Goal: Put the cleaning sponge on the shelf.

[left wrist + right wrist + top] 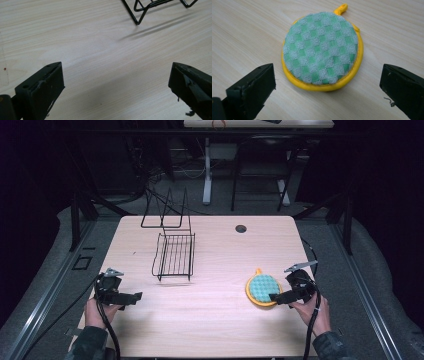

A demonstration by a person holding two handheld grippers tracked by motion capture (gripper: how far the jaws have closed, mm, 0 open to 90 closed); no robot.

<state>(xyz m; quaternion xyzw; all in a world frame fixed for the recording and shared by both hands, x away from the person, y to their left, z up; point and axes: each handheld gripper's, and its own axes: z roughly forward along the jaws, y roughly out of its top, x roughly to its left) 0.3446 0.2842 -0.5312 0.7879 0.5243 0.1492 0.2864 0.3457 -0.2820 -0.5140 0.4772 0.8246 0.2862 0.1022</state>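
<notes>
A: Starting at the left, why is the left gripper (134, 296) parked over bare wood?

B: It looks like it is waiting. Its jaws stand wide apart with nothing between them, low over the table (210, 330), and its own view has just the foot of the wire rack (140, 15) at the top edge. My guess is it stays clear so the other hand has room.

A: And the black wire rack (175, 255) in the middle?

B: Upright, left of centre, with open slots. It seems set there to receive something flat slid in on edge.

A: Then the right side?

B: The round pot holder (263, 289), green-checked with a yellow rim and hanging loop, lies flat on the table near the right edge. The right gripper (275, 297) sits just beside it, jaws spread wide and gripping nothing, lined up either side of the near rim (322, 86). I read that as an approach to pinch the edge.
</notes>
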